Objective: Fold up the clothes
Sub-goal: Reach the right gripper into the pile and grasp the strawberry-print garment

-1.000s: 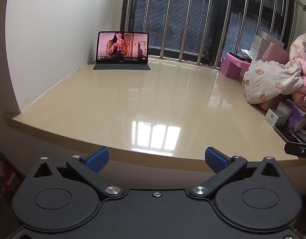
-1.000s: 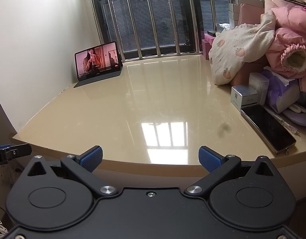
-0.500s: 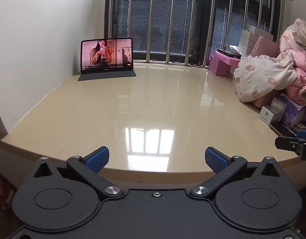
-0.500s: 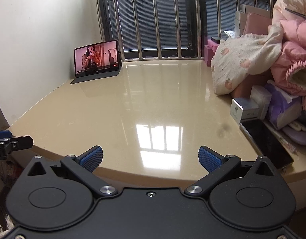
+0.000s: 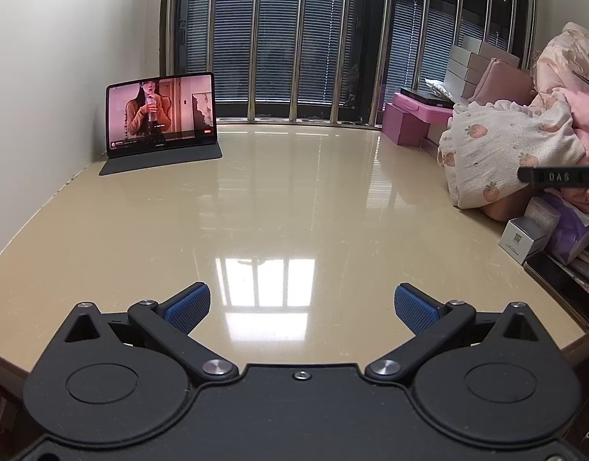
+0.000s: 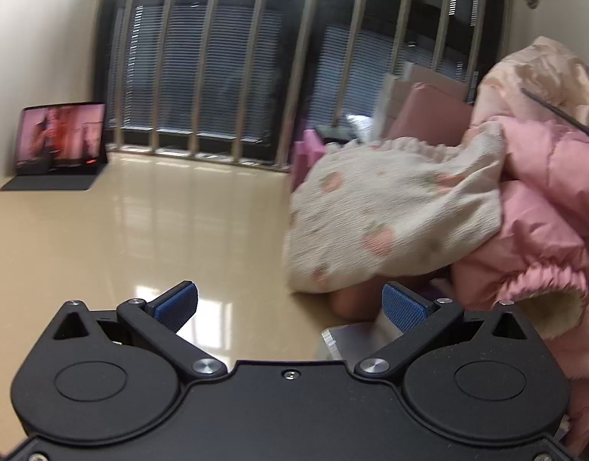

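On my left wrist camera, the left gripper (image 5: 301, 305) hangs over the near edge of the table (image 5: 279, 207) with its jaws spread wide and nothing between the blue pads (image 5: 189, 304). A tablet (image 5: 161, 115) stands at the far left corner against the wall, its screen lit. The strawberry cloth (image 5: 505, 153) lies at the right side of the table, draped over a heap with a pink jacket (image 5: 578, 115) behind it. Pink boxes (image 5: 409, 121) sit near the window bars beyond it. Just in front of the heap I see a white box (image 5: 523, 236) and, nearer the edge, a phone (image 5: 563, 288). A black finger of the right gripper (image 5: 559, 176) pokes in from the right, in front of the cloth. On my right wrist camera, which is blurred, the right gripper (image 6: 290, 304) is released too, jaws wide apart and gripping nothing. It points at the cloth (image 6: 394, 211), which fills the middle right, close ahead but not touching the pads (image 6: 404, 307). The jacket (image 6: 544, 199) lies just beside and under the cloth's right side, a cuff (image 6: 551, 299) hanging by the right finger. The tablet (image 6: 60, 140) shows far left.
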Motion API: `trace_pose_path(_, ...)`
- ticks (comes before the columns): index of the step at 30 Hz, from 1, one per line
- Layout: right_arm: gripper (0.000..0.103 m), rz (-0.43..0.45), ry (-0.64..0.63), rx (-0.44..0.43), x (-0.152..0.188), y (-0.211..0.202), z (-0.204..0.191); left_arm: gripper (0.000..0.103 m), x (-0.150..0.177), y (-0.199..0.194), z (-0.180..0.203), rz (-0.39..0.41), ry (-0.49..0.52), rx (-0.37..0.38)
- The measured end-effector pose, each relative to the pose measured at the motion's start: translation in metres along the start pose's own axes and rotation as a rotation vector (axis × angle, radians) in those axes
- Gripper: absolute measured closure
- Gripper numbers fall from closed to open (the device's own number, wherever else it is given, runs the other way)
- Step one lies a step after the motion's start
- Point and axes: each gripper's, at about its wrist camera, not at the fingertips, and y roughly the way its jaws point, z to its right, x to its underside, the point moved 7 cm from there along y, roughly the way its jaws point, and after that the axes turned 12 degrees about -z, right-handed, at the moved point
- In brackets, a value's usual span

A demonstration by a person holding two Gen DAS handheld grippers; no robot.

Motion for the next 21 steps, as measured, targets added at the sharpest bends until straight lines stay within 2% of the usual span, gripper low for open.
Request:
trace_pose_path(3,0.0,0.054,0.029,0.174,-0.028,0.019,0.036,0.0,-0.008,0.012,0.006,-0.002,0.017,-0.001)
trace_pose_path(6,0.0,0.034,0.016,0.3,-0.047,0.043,0.066,0.0,-0.028,0.029,0.025,-0.013,0.041,0.044)
trace_pose_path(8,0.008,-0.001,-0.004,0.357,-0.053,0.058,0.078,0.0,-0.043,0.039,0.047,-0.006,0.075,0.09)
trace_pose_path(9,0.032,-0.024,-0.017,0.377,-0.054,0.065,0.081,0.0,-0.048,0.042,0.056,0.0,0.089,0.106)
trace_pose_path(10,0.073,-0.033,-0.033,0.387,-0.056,0.068,0.082,0.0,-0.052,0.044,0.063,0.001,0.1,0.119)
trace_pose_path(11,0.089,-0.029,-0.048,0.39,-0.058,0.068,0.082,0.0,-0.056,0.046,0.071,0.002,0.112,0.132)
trace_pose_path(12,0.089,-0.024,-0.064,0.393,-0.059,0.067,0.081,0.0,-0.059,0.048,0.079,0.003,0.123,0.145)
trace_pose_path(13,0.092,-0.009,-0.069,0.373,-0.063,0.063,0.081,0.0,-0.06,0.05,0.085,0.003,0.126,0.159)
trace_pose_path(17,0.097,0.106,-0.042,0.182,-0.085,0.032,0.078,0.0,-0.055,0.052,0.09,-0.008,0.13,0.174)
trace_pose_path(21,0.098,0.246,-0.029,-0.083,-0.137,-0.023,0.055,0.0,-0.056,0.049,0.082,-0.007,0.103,0.155)
